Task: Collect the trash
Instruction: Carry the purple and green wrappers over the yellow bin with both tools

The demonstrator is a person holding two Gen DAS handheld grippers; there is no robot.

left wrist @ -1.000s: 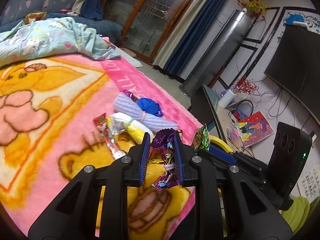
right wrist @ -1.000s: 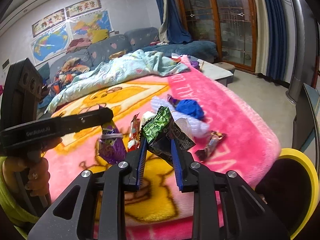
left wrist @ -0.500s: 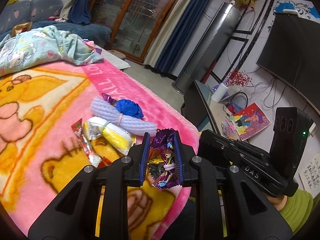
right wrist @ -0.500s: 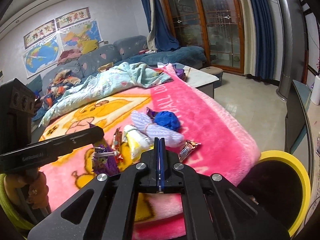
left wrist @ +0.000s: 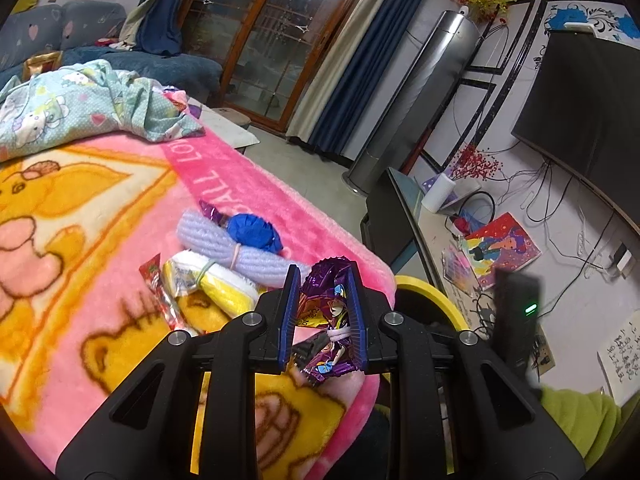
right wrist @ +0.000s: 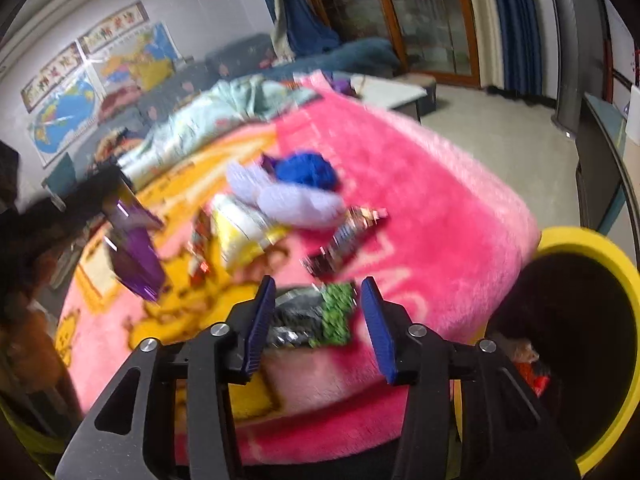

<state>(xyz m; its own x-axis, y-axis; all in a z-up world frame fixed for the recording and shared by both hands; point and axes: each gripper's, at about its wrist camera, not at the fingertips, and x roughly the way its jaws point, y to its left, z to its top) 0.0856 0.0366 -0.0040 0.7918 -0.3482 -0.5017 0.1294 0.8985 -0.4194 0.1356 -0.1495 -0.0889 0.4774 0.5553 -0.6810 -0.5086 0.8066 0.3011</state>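
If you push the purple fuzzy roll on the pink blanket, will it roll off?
Probably not far. The lavender knitted roll looks soft and squashy, and a band cinches its middle. The plush pink blanket would likely grip it, and the blue bundle rests against it.

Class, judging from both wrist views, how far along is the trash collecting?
Done: some wrappers already lie in the yellow bin. In hand: the left tongs grip a purple wrapper; the right tongs stand open over a green wrapper on the blanket. Left: a brown wrapper and red wrapper.

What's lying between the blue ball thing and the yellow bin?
In the right wrist view, only bare pink blanket lies between the blue ball and the yellow bin. The shiny wrapper sits nearer, off that line.
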